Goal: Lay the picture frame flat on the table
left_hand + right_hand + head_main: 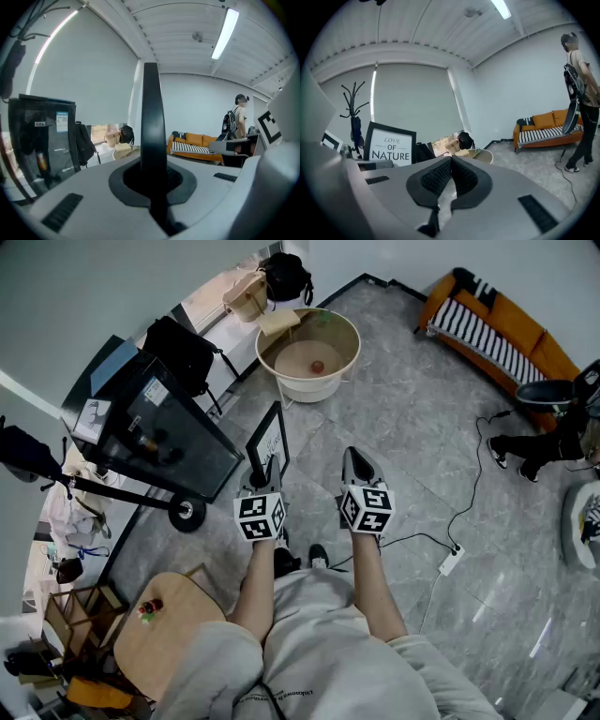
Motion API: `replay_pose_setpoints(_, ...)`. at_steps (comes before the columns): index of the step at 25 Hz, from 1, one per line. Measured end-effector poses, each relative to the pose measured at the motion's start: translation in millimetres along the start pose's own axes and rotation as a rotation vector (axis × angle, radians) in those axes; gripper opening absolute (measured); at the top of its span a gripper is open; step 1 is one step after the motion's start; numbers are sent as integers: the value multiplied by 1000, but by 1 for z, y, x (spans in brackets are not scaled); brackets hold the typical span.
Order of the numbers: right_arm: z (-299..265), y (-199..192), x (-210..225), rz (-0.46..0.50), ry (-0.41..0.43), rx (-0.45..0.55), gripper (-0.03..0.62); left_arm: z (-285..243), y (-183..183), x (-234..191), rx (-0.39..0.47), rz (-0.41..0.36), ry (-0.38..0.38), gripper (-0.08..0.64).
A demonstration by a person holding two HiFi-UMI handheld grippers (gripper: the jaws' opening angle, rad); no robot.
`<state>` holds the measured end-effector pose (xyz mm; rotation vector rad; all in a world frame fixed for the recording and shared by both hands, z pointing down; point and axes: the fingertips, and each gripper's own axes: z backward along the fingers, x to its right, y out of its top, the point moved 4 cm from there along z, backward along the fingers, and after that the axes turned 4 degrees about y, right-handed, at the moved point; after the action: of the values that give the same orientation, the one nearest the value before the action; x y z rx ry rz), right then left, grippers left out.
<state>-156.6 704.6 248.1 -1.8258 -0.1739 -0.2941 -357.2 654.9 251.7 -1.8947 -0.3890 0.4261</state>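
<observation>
**Frame clamped upright in my left tool, right tool empty**

My left gripper (pixel 265 474) is clamping the frame (pixel 270 439) by its lower edge. The jaws are pressing on it from both sides, and in the left gripper view I am seeing it edge-on, as a dark bar rising straight up between them. The frame is standing almost upright in the air over the grey floor (pixel 403 427) and is lying on no table.

The black cabinet (pixel 164 423) is standing near the frame's left edge, so room is tight on that side. The round tub (pixel 309 390) is waiting just beyond the frame's top. A wooden table (pixel 173 634) is sitting low at my left, beside my elbow. To the right the floor is lying open as far as a cable (pixel 469 493) and the orange sofa (pixel 492 329).

My right gripper (pixel 356 463) is hovering just beside the left one, with its jaws together and nothing between them.

I am stretching both forearms forward side by side, and both tools are pointing slightly downward.

The frame is reading "LOVE OF NATURE". A small label on the cabinet is too small for me to read.
</observation>
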Motion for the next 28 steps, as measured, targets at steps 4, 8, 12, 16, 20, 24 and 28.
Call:
replay_pose_setpoints(4,-1,-3,20,20,43,-35,34,-7,15,17,51,-25,36,26)
replay_pose_setpoints(8,-5,-10,26,12,65,-59,34,-8,16,25,29,-54,31,26)
replay_pose_setpoints(12,-23,-20,20,-6,119,-96,34,-14,14,24,21,-59,20,28)
replay_pose_setpoints(16,-47,-20,19,-26,135,-90,34,-34,14,14,15,-55,5,28)
replay_pose_setpoints(20,-72,-17,24,5,150,-96,34,-59,18,0,40,-16,-3,28)
replay_pose_setpoints(24,-94,-5,30,149,160,-116,34,-81,34,-8,87,-13,4,26)
replay_pose_setpoints(28,-121,1,32,150,165,-99,34,-103,38,-20,84,4,7,26)
